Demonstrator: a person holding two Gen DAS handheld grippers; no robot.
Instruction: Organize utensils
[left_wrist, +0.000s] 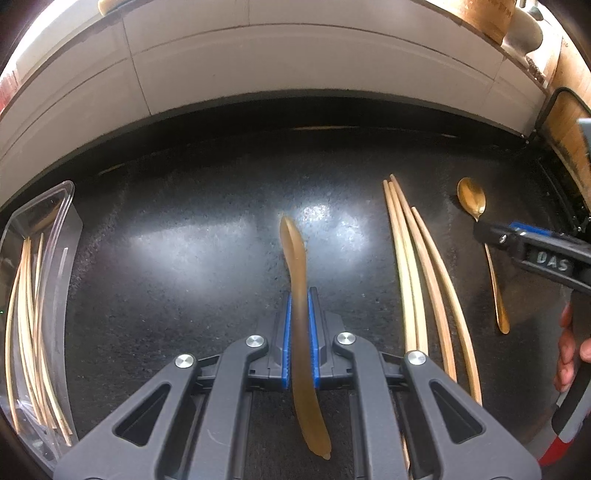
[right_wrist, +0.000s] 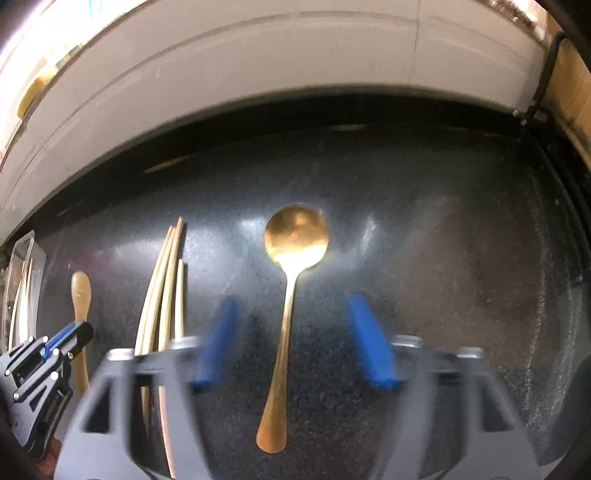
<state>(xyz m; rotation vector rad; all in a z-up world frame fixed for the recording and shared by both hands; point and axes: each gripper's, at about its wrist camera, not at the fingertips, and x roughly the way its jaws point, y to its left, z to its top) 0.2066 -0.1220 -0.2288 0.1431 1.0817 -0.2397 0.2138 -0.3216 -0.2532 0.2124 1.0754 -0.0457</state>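
My left gripper (left_wrist: 300, 295) is shut on a brownish translucent spoon (left_wrist: 295, 258), held edge-on above the black counter; it also shows in the right wrist view (right_wrist: 80, 291). My right gripper (right_wrist: 295, 314) is open, its blue pads (right_wrist: 369, 343) either side of the handle of a gold spoon (right_wrist: 291, 258) lying on the counter. In the left wrist view the right gripper (left_wrist: 491, 236) hovers over that gold spoon (left_wrist: 471, 197). Several wooden chopsticks (left_wrist: 413, 266) lie between the two spoons, also seen in the right wrist view (right_wrist: 166, 295).
A clear plastic tray (left_wrist: 55, 206) at the far left holds several chopsticks (left_wrist: 26, 314). White tiled wall (left_wrist: 295, 66) runs behind the counter. A wooden board in a black rack (left_wrist: 565, 125) stands at the right.
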